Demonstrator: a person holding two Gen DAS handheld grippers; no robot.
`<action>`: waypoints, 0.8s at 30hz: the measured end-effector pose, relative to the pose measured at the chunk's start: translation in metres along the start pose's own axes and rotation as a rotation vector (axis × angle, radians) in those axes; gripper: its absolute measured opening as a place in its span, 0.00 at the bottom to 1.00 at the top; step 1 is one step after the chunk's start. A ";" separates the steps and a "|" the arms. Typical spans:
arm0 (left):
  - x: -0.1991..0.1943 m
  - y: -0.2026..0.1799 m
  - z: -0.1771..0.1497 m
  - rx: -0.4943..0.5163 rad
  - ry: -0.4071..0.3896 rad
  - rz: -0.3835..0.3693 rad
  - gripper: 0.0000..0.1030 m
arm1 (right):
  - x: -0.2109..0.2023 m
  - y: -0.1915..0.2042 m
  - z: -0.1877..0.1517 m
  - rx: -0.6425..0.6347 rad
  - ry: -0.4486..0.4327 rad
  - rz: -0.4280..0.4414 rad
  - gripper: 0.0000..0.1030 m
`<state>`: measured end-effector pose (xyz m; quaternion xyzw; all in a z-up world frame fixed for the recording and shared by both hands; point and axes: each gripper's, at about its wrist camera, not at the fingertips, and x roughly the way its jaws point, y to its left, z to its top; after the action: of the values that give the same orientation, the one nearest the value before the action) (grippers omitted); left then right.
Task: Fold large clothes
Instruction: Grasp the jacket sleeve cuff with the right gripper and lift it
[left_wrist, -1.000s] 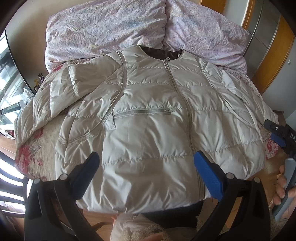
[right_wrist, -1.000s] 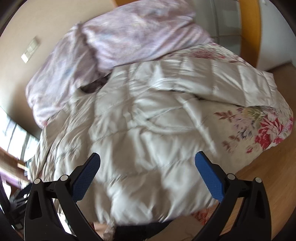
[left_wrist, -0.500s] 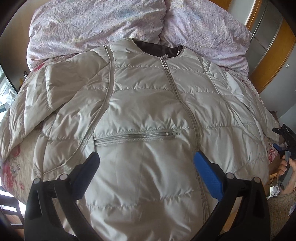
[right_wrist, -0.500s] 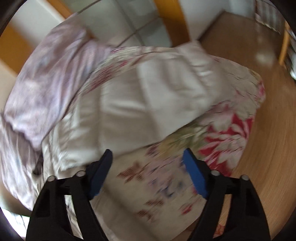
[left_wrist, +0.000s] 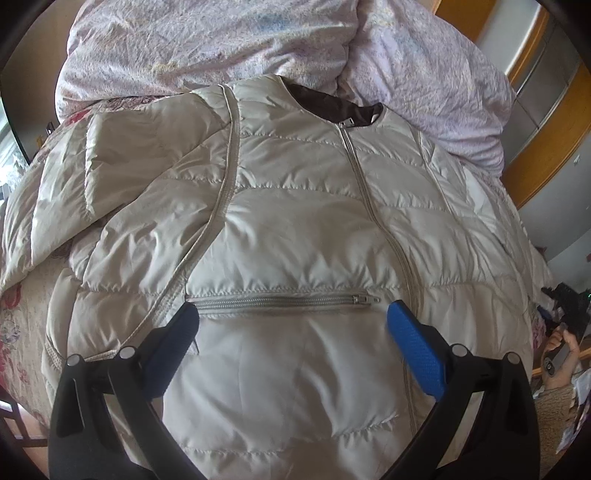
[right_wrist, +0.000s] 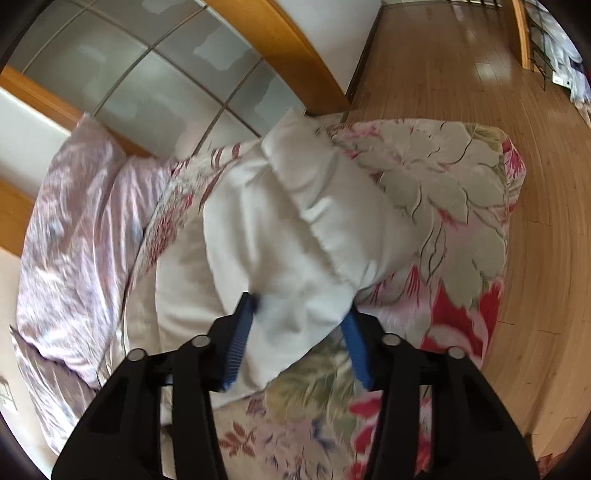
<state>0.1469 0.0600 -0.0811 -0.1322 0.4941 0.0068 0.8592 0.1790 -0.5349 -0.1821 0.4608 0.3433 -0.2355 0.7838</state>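
Closing on the sleeve (right_wrist: 306, 236) with the right gripper (right_wrist: 295, 332): blue fingers (right_wrist: 236, 350) narrowing, puffy white sleeve end bulging between them, cuff seam running just beyond the tips. Contact of pads with fabric not certain; slight blur at the near finger. Jacket (left_wrist: 295, 229) lying face up, zipped, on the flowered bedspread (right_wrist: 443, 192), collar toward the pillows (left_wrist: 221, 48). Left gripper (left_wrist: 291, 332) hovering above the lower front, fingers spread wide, nothing between them; pocket zipper (left_wrist: 280, 301) just ahead of the tips, centre zipper (left_wrist: 369, 206) running past the right-hand finger. Far sleeve already lying bent across the chest side, left of the fingers.

Step judged: early, gathering the right sleeve for the first inward fold. Next move calls for a firm pinch through the slippery padding, then lifting and carrying the sleeve across the chest. Risk: puffy fabric squirting out of a shallow grip.
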 end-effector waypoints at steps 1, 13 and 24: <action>0.000 0.002 0.001 -0.010 -0.002 -0.008 0.98 | 0.001 0.000 0.002 -0.006 -0.007 -0.010 0.32; 0.001 0.014 0.003 -0.023 -0.057 -0.006 0.98 | -0.037 0.095 0.004 -0.370 -0.227 -0.104 0.09; -0.008 0.036 0.003 -0.081 -0.118 -0.023 0.98 | -0.070 0.258 -0.093 -0.782 -0.131 0.248 0.09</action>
<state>0.1398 0.0963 -0.0806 -0.1718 0.4405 0.0244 0.8808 0.2808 -0.3293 -0.0160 0.1499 0.2982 -0.0201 0.9424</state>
